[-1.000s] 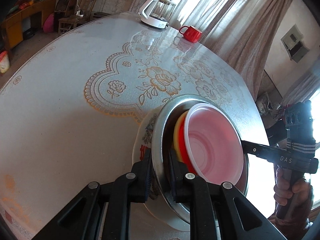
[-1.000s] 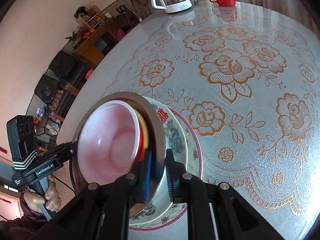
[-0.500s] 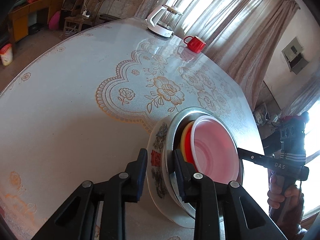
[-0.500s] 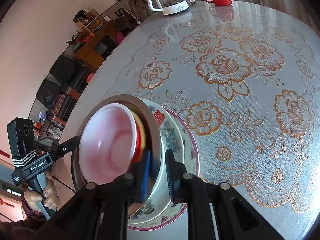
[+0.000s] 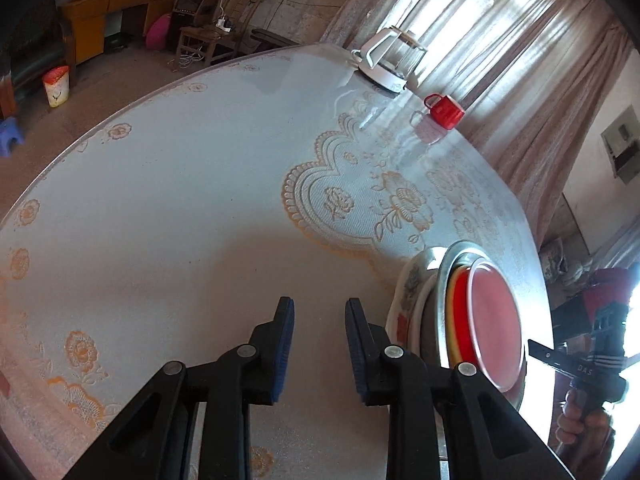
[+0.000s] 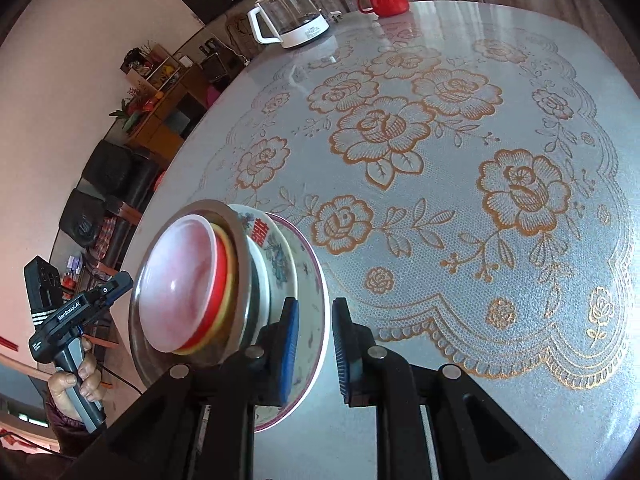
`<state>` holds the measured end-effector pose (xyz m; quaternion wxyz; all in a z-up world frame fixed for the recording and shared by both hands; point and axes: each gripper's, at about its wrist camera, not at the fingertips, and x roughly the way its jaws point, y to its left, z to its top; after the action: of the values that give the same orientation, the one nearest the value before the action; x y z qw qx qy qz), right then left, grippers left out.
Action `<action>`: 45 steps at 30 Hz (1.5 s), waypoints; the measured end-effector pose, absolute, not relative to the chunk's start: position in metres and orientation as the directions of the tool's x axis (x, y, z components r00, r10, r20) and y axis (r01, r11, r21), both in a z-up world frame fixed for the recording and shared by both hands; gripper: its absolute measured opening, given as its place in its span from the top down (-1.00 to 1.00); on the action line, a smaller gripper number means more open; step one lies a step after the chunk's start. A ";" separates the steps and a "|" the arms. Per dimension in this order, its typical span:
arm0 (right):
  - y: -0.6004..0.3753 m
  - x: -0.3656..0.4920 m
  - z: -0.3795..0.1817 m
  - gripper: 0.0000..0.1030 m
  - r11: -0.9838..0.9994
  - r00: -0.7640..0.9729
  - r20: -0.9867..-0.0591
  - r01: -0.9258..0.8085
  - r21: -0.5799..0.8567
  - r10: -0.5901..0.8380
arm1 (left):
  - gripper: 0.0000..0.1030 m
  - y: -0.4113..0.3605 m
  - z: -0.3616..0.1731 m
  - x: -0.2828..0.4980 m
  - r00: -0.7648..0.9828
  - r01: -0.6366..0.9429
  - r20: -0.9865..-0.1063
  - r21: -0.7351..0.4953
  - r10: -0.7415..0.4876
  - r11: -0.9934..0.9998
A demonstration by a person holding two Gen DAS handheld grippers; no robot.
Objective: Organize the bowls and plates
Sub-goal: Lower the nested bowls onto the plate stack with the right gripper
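The round table with its white lace cloth patterned in orange roses [image 6: 460, 168] carries one stack of dishes near its edge. At the bottom lies a wide floral porcelain plate with a purple rim [image 6: 308, 288], then a white floral bowl [image 6: 276, 256], one steel bowl [image 6: 236, 248], and nested inside it one yellow [image 6: 229, 276], one red [image 6: 216, 280] and one pale pink plastic bowl [image 6: 180, 284].

The left gripper [image 5: 319, 344] stands beside the stack, its jaws parted and empty, having just been opening. The right gripper [image 6: 314, 344] straddles the plate's rim without pressing it.

Left gripper [image 5: 318, 338] fingers [image 5: 285, 332] just parted, empty; right gripper [image 6: 312, 344] narrowly apart.
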<state>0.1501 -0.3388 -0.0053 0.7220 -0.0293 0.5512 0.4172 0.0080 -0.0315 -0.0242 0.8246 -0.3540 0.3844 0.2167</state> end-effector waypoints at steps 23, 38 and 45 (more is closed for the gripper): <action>-0.312 0.109 -0.024 0.66 0.567 -0.012 -0.854 -0.743 0.356 0.520 | 0.66 -0.062 -0.031 0.044 0.564 -0.564 -0.821 -0.309 0.084 0.766; -0.318 0.110 -0.016 0.67 0.570 0.041 -0.861 -0.765 0.300 0.508 | 0.78 -0.075 -0.029 0.044 0.559 -0.562 -0.823 -0.286 0.101 0.776; -0.323 0.115 -0.013 0.67 0.586 0.061 -0.867 -0.761 0.280 0.494 | 0.78 -0.084 -0.029 0.047 0.563 -0.539 -0.822 -0.286 0.086 0.792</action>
<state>0.1151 -0.3226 -0.0126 0.7174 -0.1264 0.5274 0.4373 0.0475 -0.0837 -0.0292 0.8437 -0.2638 0.4293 0.1851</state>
